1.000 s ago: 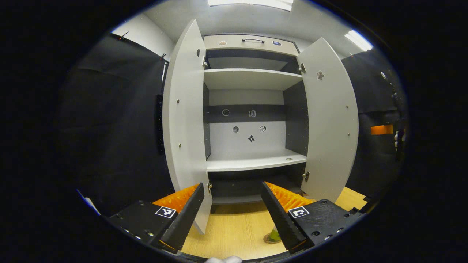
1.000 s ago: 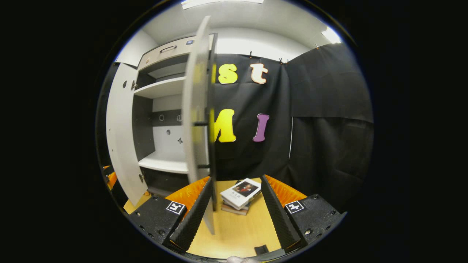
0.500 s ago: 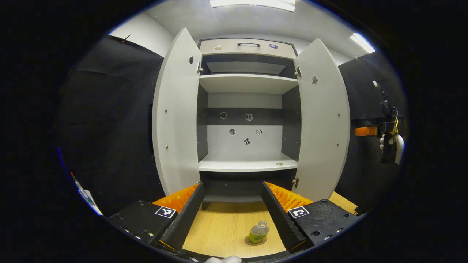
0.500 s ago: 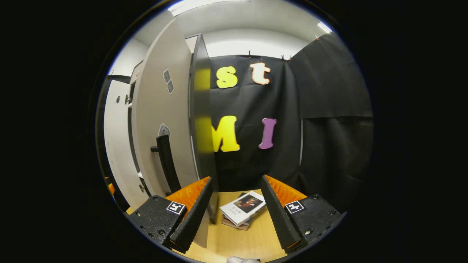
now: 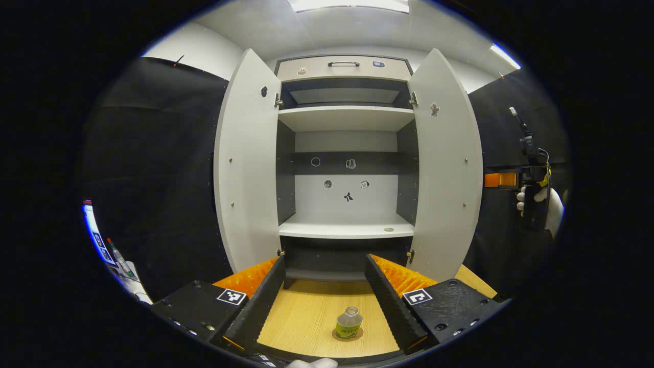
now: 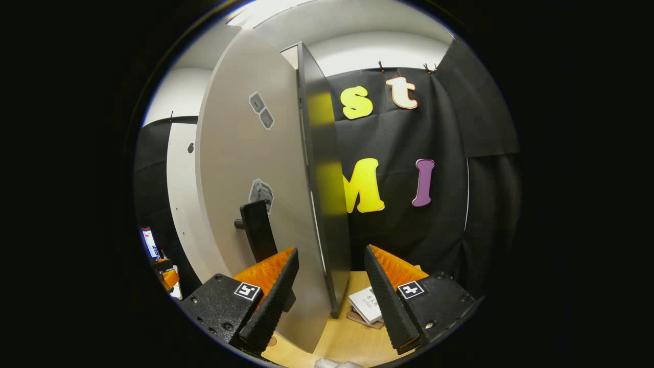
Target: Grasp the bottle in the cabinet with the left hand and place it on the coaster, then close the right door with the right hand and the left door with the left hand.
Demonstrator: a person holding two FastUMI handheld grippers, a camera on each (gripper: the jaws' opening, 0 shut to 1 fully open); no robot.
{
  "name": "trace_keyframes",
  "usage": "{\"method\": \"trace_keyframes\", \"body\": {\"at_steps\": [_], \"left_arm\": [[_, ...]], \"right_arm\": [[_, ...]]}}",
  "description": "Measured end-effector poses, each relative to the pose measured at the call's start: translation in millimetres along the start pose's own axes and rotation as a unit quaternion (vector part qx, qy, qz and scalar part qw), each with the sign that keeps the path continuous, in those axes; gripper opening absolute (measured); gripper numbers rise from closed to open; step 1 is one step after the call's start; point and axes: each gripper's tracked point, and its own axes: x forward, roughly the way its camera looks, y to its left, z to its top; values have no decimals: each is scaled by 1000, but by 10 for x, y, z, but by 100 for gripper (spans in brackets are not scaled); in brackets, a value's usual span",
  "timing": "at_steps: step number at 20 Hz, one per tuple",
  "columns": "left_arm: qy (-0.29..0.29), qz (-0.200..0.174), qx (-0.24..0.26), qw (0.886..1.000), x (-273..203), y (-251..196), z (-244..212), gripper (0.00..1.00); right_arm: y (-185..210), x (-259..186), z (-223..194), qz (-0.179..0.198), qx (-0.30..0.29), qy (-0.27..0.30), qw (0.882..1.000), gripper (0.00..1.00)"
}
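A small bottle [image 5: 349, 321] with a green label stands upright on a round coaster [image 5: 347, 335] on the wooden table, low in the left gripper view. My left gripper [image 5: 325, 301] is open above it, touching nothing. Behind stands the grey cabinet [image 5: 345, 153], its left door [image 5: 246, 163] and right door [image 5: 445, 163] both swung open. My right gripper [image 5: 511, 180] shows far right, outside the right door, held by a gloved hand. In the right gripper view the right gripper [image 6: 327, 296] is open, the right door's [image 6: 255, 179] free edge between its fingers, its black handle [image 6: 258, 230] close by.
The cabinet shelves [image 5: 345, 229] are bare apart from a small round thing at the right. A stack of books [image 6: 367, 306] lies on the table beyond the right door. A screen and pens [image 5: 110, 250] sit at the far left. The table edge runs near the cabinet's right side.
My left gripper has backed away from the cabinet, bringing the bottle on its coaster fully into view. My right gripper has swung round to the outer face of the right door, closer to its handle.
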Motion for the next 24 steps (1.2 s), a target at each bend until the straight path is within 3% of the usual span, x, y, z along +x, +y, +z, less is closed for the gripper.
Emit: {"method": "trace_keyframes", "body": {"at_steps": [8, 11, 12, 17, 24], "left_arm": [[0, -27, -14, 1000, 223, 61, -99, 95], [2, -40, -19, 999, 381, 246, -139, 92], [1, -42, -20, 999, 428, 337, -142, 95], [3, -57, -22, 998, 549, 721, -206, 96], [-4, -79, 6, 997, 661, 1044, -261, 95]], "right_arm": [[301, -23, 9, -33, -48, -11, 998, 80], [544, 38, -37, -35, -44, 2, 998, 80], [628, 59, -46, -37, -46, 5, 998, 80], [1022, 238, -78, -49, -48, 6, 998, 80], [1882, 752, -206, -6, -64, -6, 998, 81]]}}
